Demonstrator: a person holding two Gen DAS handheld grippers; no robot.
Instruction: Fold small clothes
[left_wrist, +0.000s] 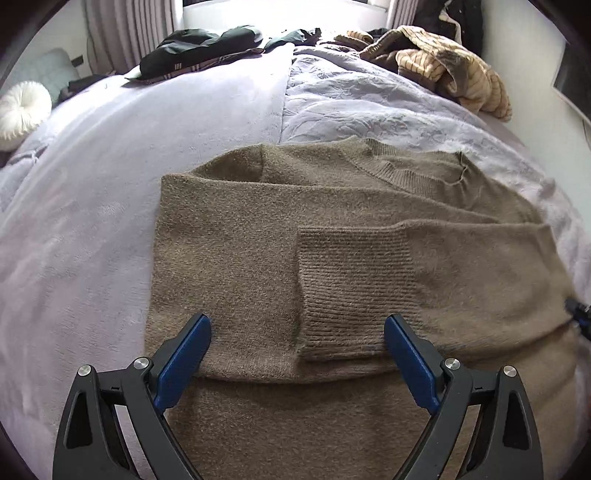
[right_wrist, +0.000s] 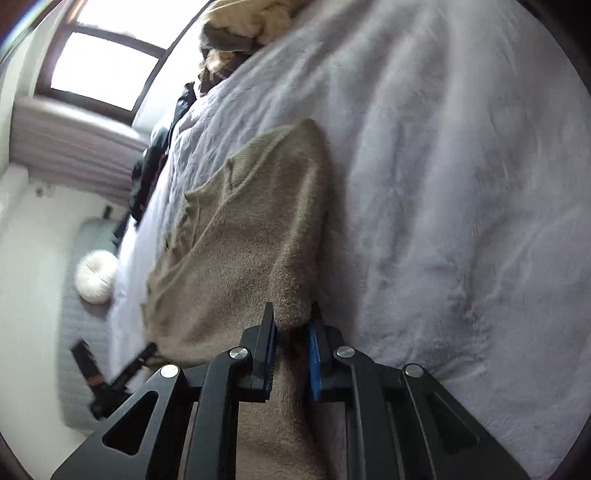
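Observation:
A brown knit sweater (left_wrist: 236, 258) lies flat on the bed. Both sleeves are folded across its front, and a ribbed cuff (left_wrist: 351, 288) lies on top. My left gripper (left_wrist: 297, 325) hovers open just above the lower part of the sweater, its blue pads wide apart on either side of the cuff with nothing held. In the right wrist view, my right gripper (right_wrist: 293, 314) is shut on a raised fold at the right edge of the sweater (right_wrist: 236, 251), with fabric bunched between its pads (right_wrist: 314, 354).
A pale lilac blanket (left_wrist: 110, 192) covers the bed. At the far end lie dark clothes (left_wrist: 199, 48) and a striped tan garment (left_wrist: 454, 66). A white round cushion (left_wrist: 22, 110) sits on a grey seat to the left. The window is beyond.

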